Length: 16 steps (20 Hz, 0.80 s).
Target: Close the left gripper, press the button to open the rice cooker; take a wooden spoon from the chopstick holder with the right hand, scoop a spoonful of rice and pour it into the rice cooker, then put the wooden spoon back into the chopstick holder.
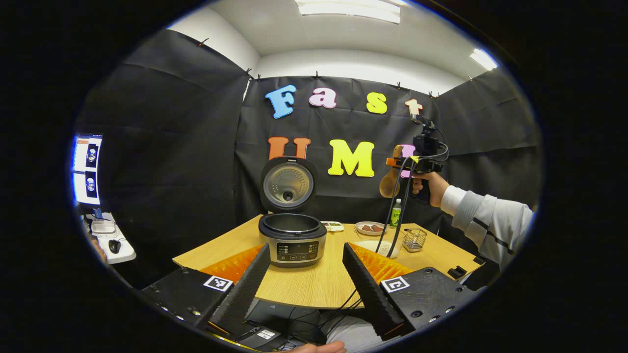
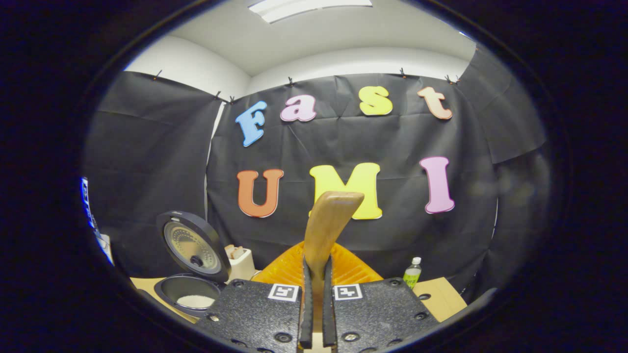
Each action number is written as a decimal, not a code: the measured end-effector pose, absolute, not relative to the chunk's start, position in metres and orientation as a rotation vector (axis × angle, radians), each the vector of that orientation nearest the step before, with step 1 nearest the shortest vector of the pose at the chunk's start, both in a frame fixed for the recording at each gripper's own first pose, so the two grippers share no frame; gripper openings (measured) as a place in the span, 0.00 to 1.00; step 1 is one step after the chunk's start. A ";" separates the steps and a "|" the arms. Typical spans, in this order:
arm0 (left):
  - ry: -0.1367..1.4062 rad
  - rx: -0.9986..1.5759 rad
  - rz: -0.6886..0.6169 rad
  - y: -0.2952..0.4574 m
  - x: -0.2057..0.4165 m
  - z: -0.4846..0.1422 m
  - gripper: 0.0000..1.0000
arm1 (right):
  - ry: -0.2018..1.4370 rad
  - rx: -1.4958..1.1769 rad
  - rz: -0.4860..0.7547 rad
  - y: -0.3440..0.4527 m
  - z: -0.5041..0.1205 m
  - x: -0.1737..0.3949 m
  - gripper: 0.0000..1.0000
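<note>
Right gripper [image 2: 316,314] pinches the wooden spoon [image 2: 327,225] by its handle, bowl up at 12 o'clock. Left gripper [image 1: 306,274] fingers spread, rice cooker [image 1: 292,240] open ahead. Spoon's stiff, light, smooth-looking; hold mid-handle, could pivot

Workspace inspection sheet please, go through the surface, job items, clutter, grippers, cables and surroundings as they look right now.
Surface: wooden table, bare at the front.
Job's things: rice cooker lid up, rice inside; wooden spoon raised; wire chopstick holder.
Clutter: green bottle, plate, white container.
Grippers: left gripper open, off the cooker; right gripper shut on the spoon.
Cables: black cables hang from the right gripper.
Surroundings: monitor, mouse on a side desk.
</note>
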<state>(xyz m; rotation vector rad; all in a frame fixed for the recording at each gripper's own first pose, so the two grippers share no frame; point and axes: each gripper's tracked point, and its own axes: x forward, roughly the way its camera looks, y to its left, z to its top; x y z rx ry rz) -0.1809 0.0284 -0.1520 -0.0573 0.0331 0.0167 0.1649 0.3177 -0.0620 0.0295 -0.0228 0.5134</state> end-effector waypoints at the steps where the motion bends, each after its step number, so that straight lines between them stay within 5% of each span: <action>1: 0.032 -0.058 0.016 0.026 -0.179 -0.151 0.94 | -0.023 0.036 0.505 0.307 -0.060 0.167 0.13; 16: 0.022 -0.009 -0.008 -0.002 -0.163 -0.153 0.95 | 0.097 0.015 0.324 0.164 -0.146 0.223 0.14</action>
